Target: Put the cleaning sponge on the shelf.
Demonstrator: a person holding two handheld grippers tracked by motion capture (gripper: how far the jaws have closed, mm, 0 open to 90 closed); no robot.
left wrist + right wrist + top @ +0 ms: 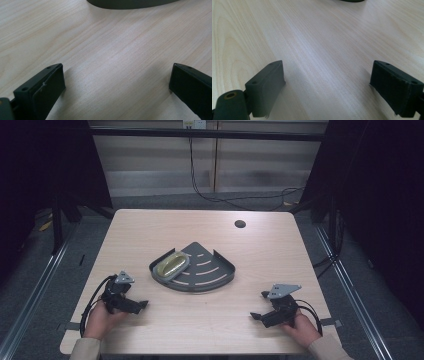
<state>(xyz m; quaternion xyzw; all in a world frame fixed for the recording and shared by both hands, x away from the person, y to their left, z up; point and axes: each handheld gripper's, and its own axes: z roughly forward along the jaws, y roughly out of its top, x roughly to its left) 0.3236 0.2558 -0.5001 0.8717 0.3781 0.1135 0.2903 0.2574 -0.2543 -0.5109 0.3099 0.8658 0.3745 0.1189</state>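
Near the front left corner of the light wooden table [150,230], the left gripper [141,305] is held low over the surface by the left hand [100,319], with a black cable looped beside it. In the left gripper view its jaws are seen spread wide apart, with only bare wood grain between them, and the dark curved wall of the tray [130,3] is seen at the top edge.

Around the middle of the table, slightly toward the front, a dark grey fan-shaped tray [220,270] with slotted openings is placed, its curved side facing the front edge. At the tray's left end a yellowish oval object [170,265] is laid inside an oval rim; what it is cannot be told. A small round hole [240,224] is seen in the table toward the back right.

Near the front right corner, the right gripper [255,316] is held by the right hand [300,327]. Its jaws are likewise parted wide over bare wood, gripping nothing.
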